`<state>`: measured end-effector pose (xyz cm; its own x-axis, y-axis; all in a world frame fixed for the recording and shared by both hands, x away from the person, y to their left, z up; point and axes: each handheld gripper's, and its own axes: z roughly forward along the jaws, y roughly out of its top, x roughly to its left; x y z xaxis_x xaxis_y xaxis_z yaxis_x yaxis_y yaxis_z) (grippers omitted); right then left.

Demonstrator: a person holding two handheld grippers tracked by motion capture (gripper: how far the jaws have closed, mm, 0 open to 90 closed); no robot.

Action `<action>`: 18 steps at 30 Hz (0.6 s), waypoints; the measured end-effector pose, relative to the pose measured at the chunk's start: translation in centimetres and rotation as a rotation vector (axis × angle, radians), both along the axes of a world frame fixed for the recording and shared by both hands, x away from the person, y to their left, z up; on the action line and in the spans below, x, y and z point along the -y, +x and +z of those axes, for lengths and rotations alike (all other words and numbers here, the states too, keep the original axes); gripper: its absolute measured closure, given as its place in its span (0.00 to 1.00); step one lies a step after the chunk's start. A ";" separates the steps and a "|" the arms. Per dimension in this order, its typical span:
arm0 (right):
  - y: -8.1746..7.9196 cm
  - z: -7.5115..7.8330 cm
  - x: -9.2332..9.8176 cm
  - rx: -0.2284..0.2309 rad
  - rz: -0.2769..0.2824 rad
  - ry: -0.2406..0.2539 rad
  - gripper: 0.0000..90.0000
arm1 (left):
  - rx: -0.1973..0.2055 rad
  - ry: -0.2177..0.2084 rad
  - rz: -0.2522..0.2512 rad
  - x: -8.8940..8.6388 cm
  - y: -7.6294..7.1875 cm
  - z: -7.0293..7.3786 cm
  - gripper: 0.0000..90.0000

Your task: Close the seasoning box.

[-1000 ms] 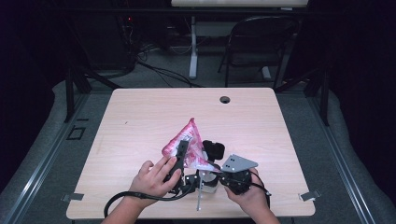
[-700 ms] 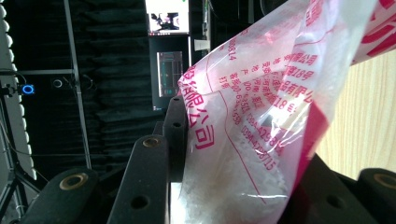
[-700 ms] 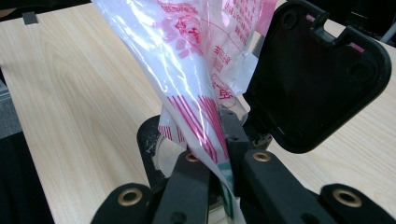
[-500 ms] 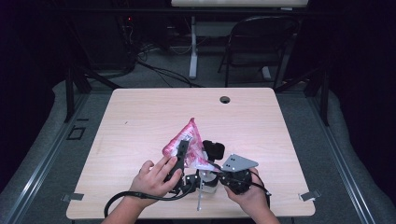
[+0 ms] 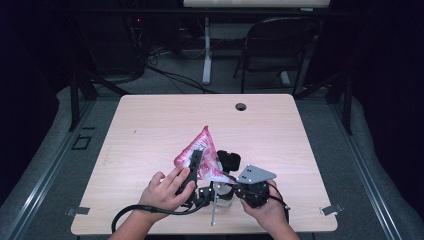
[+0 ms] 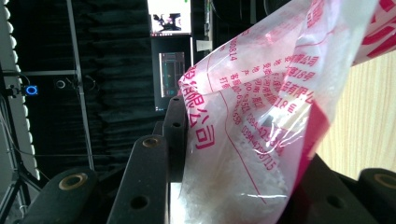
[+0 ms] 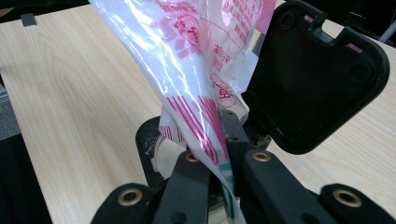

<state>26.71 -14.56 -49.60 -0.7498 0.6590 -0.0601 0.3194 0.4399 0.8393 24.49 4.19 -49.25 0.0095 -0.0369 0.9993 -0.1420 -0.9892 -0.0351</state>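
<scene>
Left gripper (image 5: 192, 165) jaws part-closed, clamping; right gripper (image 5: 227, 175) jaws pinched tight; hands close together.

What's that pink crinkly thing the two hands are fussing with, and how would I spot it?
Look at the light wooden table, near its front edge where the person's hands come in. Between the left gripper and the right gripper rises a clear plastic bag printed with pink-red lettering, each gripper shut on it. It is the one translucent, pink thing among black parts.

Red Chinese print, "公司", on plastic bag (image 6: 261, 121)
</scene>
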 end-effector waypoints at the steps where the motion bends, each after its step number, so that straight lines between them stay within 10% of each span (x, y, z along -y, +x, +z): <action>1: 0.0 0.0 0.0 0.001 0.000 0.000 1.00 | 0.000 0.001 0.000 0.0 0.0 0.0 0.76; 18: 0.0 0.0 -0.2 -0.001 0.002 0.000 1.00 | -0.002 0.001 0.001 -0.1 0.0 0.1 0.76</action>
